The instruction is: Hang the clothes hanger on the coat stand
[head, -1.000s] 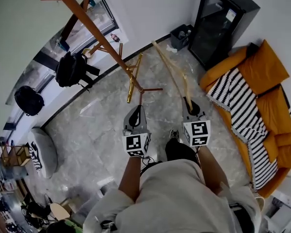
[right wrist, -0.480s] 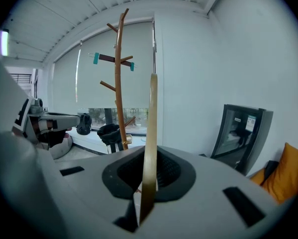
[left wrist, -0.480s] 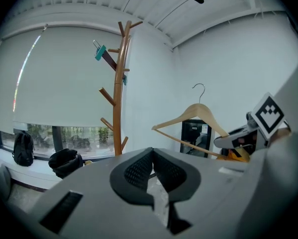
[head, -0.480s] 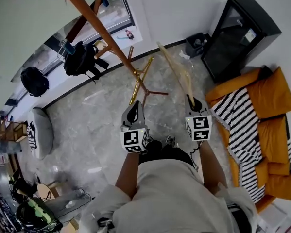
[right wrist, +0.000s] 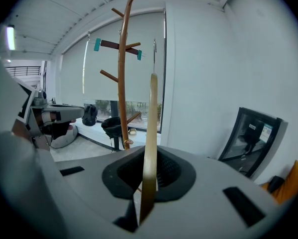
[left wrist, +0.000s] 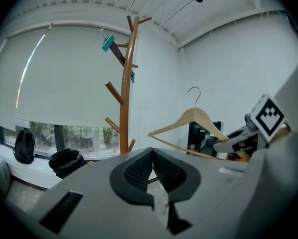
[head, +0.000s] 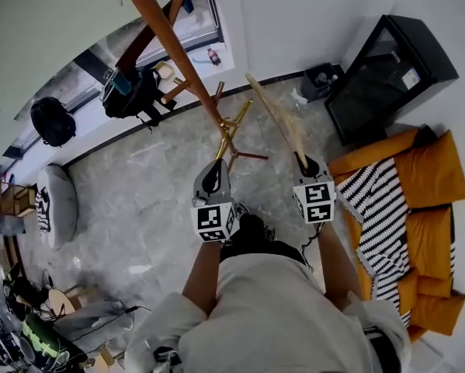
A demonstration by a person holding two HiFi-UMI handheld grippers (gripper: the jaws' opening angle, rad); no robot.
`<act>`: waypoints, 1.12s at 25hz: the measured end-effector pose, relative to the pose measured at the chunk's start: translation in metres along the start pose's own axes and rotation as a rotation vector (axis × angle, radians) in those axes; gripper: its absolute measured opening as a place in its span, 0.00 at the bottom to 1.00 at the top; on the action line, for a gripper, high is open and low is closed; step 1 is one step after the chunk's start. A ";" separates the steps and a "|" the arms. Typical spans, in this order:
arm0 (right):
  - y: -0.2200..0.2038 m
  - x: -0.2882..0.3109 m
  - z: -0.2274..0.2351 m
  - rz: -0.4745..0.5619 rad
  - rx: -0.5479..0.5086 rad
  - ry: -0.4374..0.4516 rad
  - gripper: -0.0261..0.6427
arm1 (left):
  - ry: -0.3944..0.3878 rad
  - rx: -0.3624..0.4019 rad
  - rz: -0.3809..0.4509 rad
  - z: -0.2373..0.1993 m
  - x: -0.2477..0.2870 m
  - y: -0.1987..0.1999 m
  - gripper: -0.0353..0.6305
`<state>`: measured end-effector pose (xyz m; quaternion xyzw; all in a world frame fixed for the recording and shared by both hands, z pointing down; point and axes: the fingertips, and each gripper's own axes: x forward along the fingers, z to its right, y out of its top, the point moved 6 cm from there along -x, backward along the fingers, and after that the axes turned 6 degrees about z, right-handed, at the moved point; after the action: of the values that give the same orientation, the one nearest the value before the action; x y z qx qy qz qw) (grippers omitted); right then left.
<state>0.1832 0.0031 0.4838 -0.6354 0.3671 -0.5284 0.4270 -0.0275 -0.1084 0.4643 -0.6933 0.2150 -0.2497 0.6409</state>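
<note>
Head view, set against the two earlier pictures, has the coat stand [head: 164,33] drawn closer. Its feet [head: 230,130] now lie just beyond the two grippers, where more of the marble floor [head: 139,200] lay between a second ago. The black cabinet [head: 387,76] and orange sofa [head: 434,177] have slid to the right. I judge that the person is walking up to the stand, so this is the approach and the hanging itself is not yet begun.

The right hand-held gripper [head: 305,164] stays clenched on the clothes hanger [head: 277,116], grasping the end of one wooden arm. The hanger juts up and away toward the far wall, right of the stand's pole and apart from it. In the right gripper view it stands edge-on between the jaws, its wire hook [right wrist: 154,46] high beside the pole but touching no peg. The left hand-held gripper [head: 214,171] is clenched on nothing, its pads [left wrist: 139,171] meeting at the tips in the left gripper view.

No brand or word can be read. The cubes [head: 216,222] bear only black-and-white square markers, and the white sticker [head: 409,78] on the cabinet is too small to make out.
</note>
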 end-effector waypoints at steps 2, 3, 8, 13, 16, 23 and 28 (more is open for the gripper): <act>0.006 0.015 -0.003 -0.018 -0.015 0.015 0.06 | 0.001 -0.008 0.002 -0.011 0.010 0.001 0.07; 0.010 0.024 -0.005 -0.023 -0.023 0.020 0.06 | 0.000 -0.013 0.003 -0.016 0.015 0.001 0.07; 0.028 0.063 -0.013 -0.038 -0.063 0.033 0.06 | -0.007 -0.040 -0.001 -0.042 0.042 -0.001 0.07; 0.031 0.094 -0.012 -0.075 -0.096 0.053 0.06 | 0.006 -0.074 0.016 -0.055 0.064 -0.005 0.07; 0.027 0.110 -0.006 -0.104 -0.102 0.075 0.06 | 0.029 -0.087 0.011 -0.057 0.072 -0.010 0.07; 0.019 0.152 0.002 -0.148 -0.181 0.202 0.06 | 0.170 -0.114 -0.009 -0.058 0.086 -0.027 0.07; 0.015 0.169 0.014 -0.182 -0.237 0.318 0.06 | 0.306 -0.132 -0.025 -0.043 0.091 -0.036 0.07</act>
<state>0.2263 -0.1551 0.5296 -0.6203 0.4306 -0.6115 0.2366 0.0162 -0.1952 0.5085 -0.6904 0.3174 -0.3454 0.5507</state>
